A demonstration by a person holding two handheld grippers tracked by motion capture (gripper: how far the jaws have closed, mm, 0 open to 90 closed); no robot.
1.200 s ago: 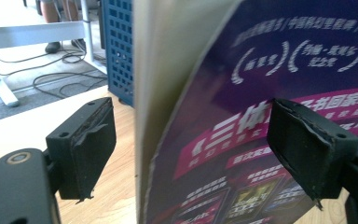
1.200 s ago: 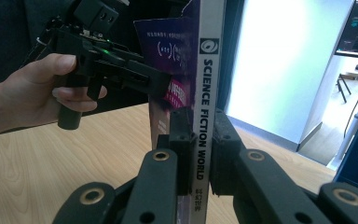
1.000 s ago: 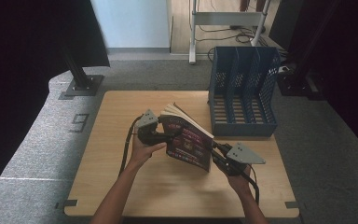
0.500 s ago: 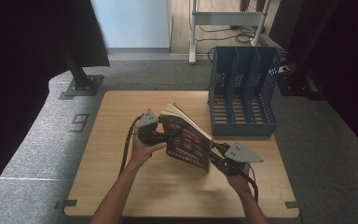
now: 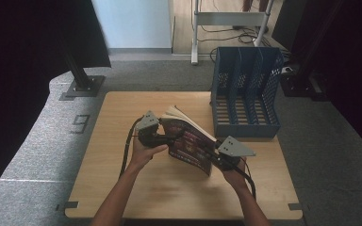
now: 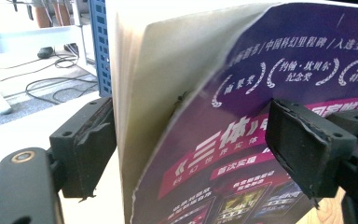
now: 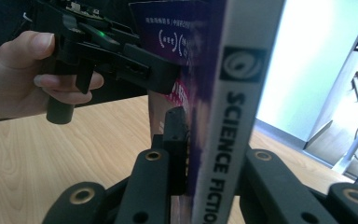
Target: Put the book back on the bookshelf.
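At mid-table, both hand-held grippers [image 5: 176, 138] [image 5: 210, 154] clamp the upright book [image 5: 191, 143]; blue file rack [image 5: 245, 89] stands near

Book [image 5: 191, 143]: glossy printed paper cover; rough-cut, matt cream page edges between the left gripper [image 6: 191, 144] jaws. Both grippers: matt black plastic, brass-coloured metal pivot pins at the jaw base of the right gripper [image 7: 204, 186]. Table [image 5: 122, 117] beneath the grippers: smooth light wood-grain surface. File rack [image 5: 245, 92] beyond the right gripper: blue perforated plastic.
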